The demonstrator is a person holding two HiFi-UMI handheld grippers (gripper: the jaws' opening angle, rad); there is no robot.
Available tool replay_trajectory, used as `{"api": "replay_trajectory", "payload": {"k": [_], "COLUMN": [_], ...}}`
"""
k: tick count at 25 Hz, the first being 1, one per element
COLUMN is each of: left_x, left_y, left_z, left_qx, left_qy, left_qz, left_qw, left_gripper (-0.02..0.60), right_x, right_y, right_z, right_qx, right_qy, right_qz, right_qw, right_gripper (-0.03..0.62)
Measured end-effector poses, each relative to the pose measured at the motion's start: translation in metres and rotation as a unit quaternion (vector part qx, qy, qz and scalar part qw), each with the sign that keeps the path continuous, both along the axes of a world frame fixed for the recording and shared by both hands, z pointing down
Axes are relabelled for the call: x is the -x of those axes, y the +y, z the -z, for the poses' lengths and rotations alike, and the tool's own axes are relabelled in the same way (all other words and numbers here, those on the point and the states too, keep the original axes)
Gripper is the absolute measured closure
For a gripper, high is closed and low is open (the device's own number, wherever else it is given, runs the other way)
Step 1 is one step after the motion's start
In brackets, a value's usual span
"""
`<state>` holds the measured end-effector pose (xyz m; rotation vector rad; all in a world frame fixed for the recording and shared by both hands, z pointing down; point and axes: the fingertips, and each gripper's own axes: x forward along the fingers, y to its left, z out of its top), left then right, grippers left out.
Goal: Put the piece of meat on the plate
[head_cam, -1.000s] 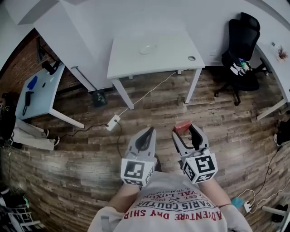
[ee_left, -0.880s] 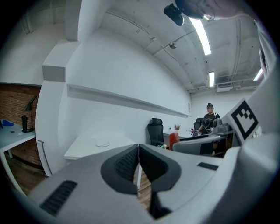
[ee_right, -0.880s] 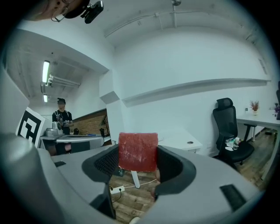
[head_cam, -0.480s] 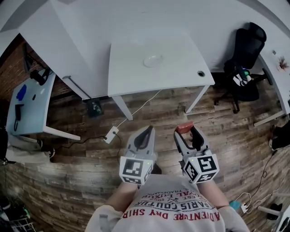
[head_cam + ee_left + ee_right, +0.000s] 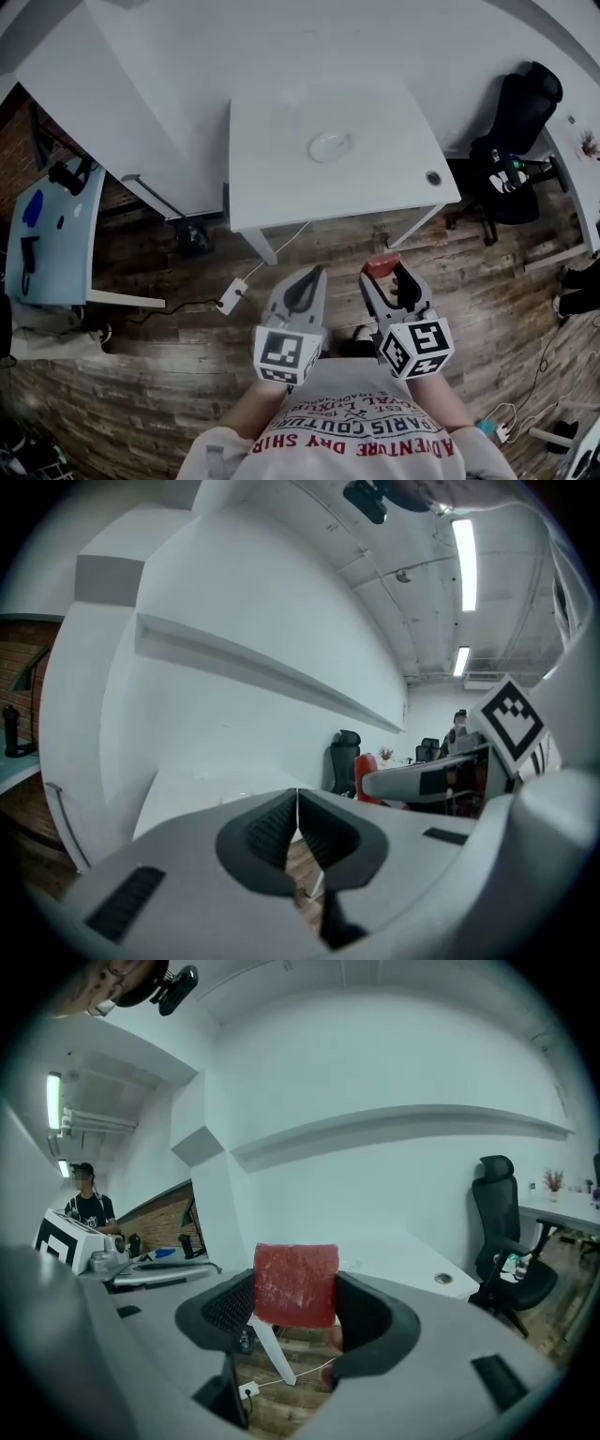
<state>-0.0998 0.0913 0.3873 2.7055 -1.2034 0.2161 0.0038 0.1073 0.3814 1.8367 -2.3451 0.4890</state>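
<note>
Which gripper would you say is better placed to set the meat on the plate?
Right: the right gripper holds the meat between its jaws, with the plate on the table ahead; the left gripper is shut on nothing.

Red piece of meat (image 5: 295, 1285); white table (image 5: 281, 159); black chair (image 5: 525, 98); brown wood-plank floor (image 5: 169, 375); grey shirt (image 5: 347, 394).

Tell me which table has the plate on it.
The white table straight ahead, with the plate near its middle. The bluish table at left bears only small dark and blue things.
</note>
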Motion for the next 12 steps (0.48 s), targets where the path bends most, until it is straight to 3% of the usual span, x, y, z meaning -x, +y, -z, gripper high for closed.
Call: {"api": "replay_trajectory", "payload": {"k": [6, 12], "left_x": [0.003, -0.012], "left_y": [-0.052, -0.118], "left_z": [-0.017, -0.02], "left_qx": [0.019, 0.012], "left_qy": [0.001, -0.008], "left_qz": [0.025, 0.054], "left_qw": [0.9995, 0.9985], "left_gripper": [0.574, 0.574], "right_x": [-0.008, -0.02], "right_y": [-0.055, -0.128], "right_z": [-0.013, -0.015], "right_qx": [0.011, 0.003], "right_qy": [-0.005, -0.016], "right_qz": [0.009, 0.042], "right_qw": [1.0, 0.999], "right_gripper": [0.318, 0.318]}}
